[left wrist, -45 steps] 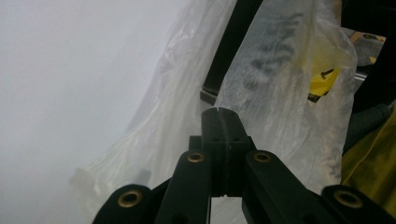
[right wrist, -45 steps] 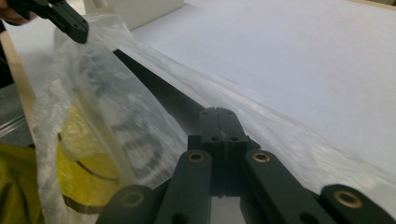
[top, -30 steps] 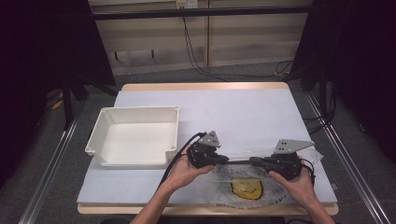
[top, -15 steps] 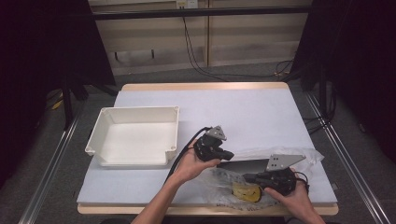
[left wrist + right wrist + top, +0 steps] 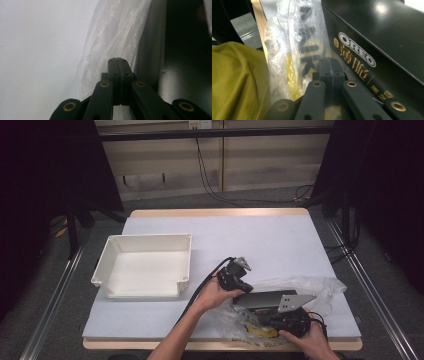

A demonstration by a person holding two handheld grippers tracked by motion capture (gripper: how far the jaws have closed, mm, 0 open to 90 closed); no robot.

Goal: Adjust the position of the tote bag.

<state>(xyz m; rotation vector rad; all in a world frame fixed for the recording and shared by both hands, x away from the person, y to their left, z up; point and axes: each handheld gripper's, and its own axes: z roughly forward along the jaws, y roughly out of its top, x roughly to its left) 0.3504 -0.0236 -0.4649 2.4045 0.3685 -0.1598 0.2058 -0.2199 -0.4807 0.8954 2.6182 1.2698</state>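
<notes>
A black Oreo box (image 5: 265, 298) lies tilted on a crumpled clear plastic bag (image 5: 320, 287) near the table's front right. Inside the bag sits a yellow item (image 5: 260, 331). My left gripper (image 5: 246, 290) rests at the box's left end with its jaws shut (image 5: 117, 60). Bag film (image 5: 110, 37) rises just beyond them and the box (image 5: 185, 50) is on their right. My right gripper (image 5: 257, 316) is low at the front edge, jaws shut (image 5: 331, 61), beside the printed bag (image 5: 294, 50) and the box (image 5: 372, 45). Whether either pinches film I cannot tell.
A white open tray (image 5: 107, 262) stands on the pale table cover (image 5: 260, 235) at the left. The table's wooden front edge (image 5: 200, 345) is just under the right hand. Yellow-green cloth (image 5: 234, 82) fills the left of the right gripper view.
Both hands have come down toward the table's front right. The box, held up edge-on between the grippers earlier, has come down onto the bag and shows its broad face.
</notes>
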